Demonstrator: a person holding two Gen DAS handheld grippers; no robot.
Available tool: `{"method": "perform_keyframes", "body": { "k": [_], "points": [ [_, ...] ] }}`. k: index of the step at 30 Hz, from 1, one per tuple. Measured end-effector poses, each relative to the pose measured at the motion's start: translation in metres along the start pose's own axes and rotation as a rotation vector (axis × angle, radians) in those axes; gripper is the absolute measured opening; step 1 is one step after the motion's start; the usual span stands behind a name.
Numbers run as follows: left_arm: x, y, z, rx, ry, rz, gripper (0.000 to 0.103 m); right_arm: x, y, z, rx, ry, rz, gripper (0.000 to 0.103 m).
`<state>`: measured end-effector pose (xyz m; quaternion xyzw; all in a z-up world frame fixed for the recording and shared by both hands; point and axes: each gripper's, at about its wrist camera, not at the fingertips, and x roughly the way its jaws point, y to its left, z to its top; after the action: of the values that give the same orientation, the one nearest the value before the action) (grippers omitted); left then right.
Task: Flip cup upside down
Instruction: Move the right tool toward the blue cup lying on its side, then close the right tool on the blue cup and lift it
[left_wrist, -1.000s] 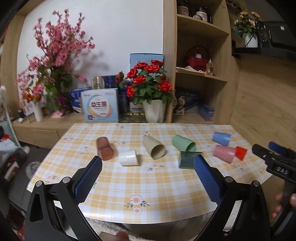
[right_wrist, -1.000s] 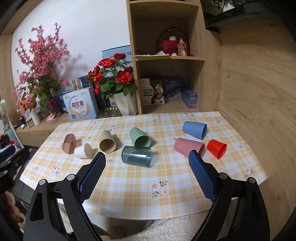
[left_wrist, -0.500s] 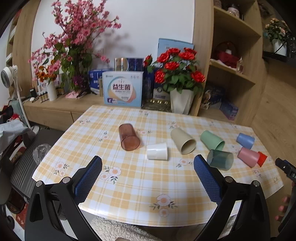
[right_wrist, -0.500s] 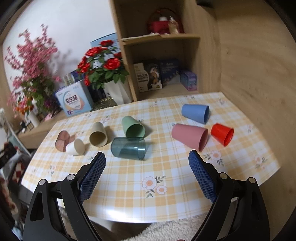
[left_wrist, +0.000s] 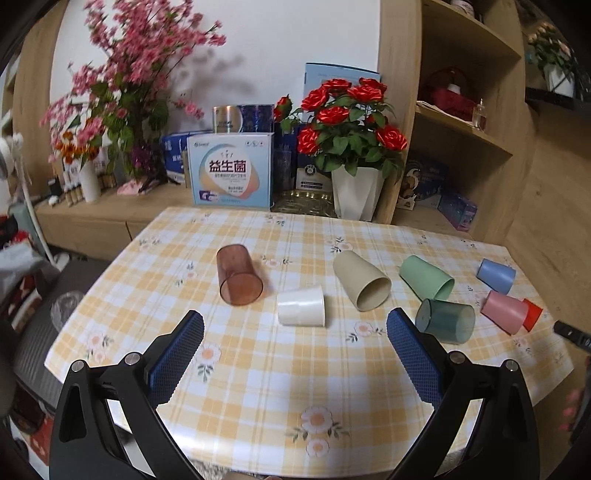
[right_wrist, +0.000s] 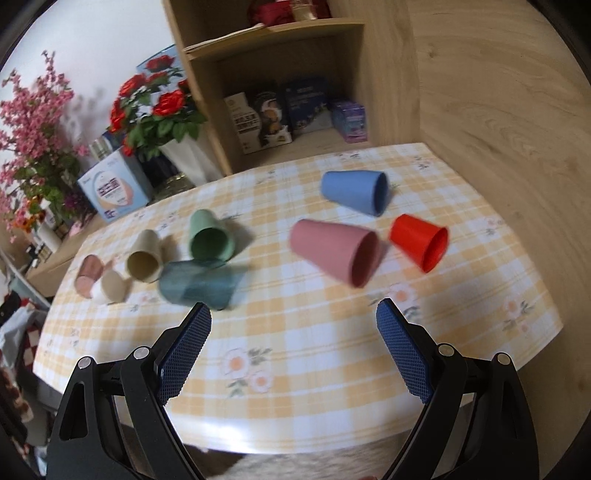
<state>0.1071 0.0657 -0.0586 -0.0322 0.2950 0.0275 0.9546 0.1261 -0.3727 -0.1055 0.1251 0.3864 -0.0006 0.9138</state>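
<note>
Several cups lie on their sides on the yellow checked table (left_wrist: 258, 369). In the left wrist view: brown clear cup (left_wrist: 238, 275), white cup (left_wrist: 301, 305), beige cup (left_wrist: 362, 280), green cup (left_wrist: 426, 277), teal clear cup (left_wrist: 445, 320), pink cup (left_wrist: 504, 312), red cup (left_wrist: 532, 314), blue cup (left_wrist: 495, 271). My left gripper (left_wrist: 295, 339) is open and empty, just short of the white cup. In the right wrist view my right gripper (right_wrist: 293, 332) is open and empty above the table's near edge, short of the pink cup (right_wrist: 334, 251), red cup (right_wrist: 419, 242), blue cup (right_wrist: 354, 192) and teal cup (right_wrist: 197, 282).
A white pot of red roses (left_wrist: 356, 192) and a blue-white box (left_wrist: 231, 175) stand behind the table's far edge. A wooden shelf unit (right_wrist: 295, 74) and a wood wall (right_wrist: 498, 92) close in the right side. Pink blossoms (left_wrist: 122, 96) stand at the back left.
Both grippers have moved closer to the table and now look down on it more steeply. The left swung leftward toward the white and brown cups; the right came nearer the pink and red cups.
</note>
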Motion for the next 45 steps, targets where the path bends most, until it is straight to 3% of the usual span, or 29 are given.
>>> {"method": "perform_keyframes", "body": {
  "k": [2,9,17,21,24,31,36,41,45],
  "points": [
    [0.009,-0.005,0.004,0.015,0.002,0.002,0.097,0.004,-0.010,0.010,-0.027,0.016,-0.001,0.088],
    [0.030,-0.001,0.012,-0.018,0.001,-0.007,0.097,0.049,-0.020,0.063,-0.326,0.066,-0.117,0.088],
    [0.057,0.013,0.006,-0.064,0.069,0.020,0.097,0.143,-0.046,0.130,-0.389,0.181,-0.159,0.088],
    [0.068,0.017,0.001,-0.060,0.099,0.043,0.097,0.188,-0.042,0.152,-0.517,0.232,-0.190,0.088],
    [0.077,0.019,-0.002,-0.063,0.122,0.051,0.097,0.224,-0.038,0.157,-0.599,0.318,-0.194,0.088],
    [0.089,0.018,-0.010,-0.065,0.159,0.078,0.097,0.270,-0.039,0.160,-0.623,0.426,-0.213,0.088],
    [0.093,0.014,-0.014,-0.059,0.170,0.067,0.097,0.290,-0.053,0.162,-0.535,0.491,-0.223,0.088],
    [0.101,0.015,-0.016,-0.065,0.187,0.076,0.097,0.297,-0.060,0.164,-0.480,0.519,-0.221,0.071],
    [0.102,0.014,-0.018,-0.065,0.193,0.077,0.097,0.304,-0.064,0.170,-0.414,0.520,-0.221,0.070]
  ]
}}
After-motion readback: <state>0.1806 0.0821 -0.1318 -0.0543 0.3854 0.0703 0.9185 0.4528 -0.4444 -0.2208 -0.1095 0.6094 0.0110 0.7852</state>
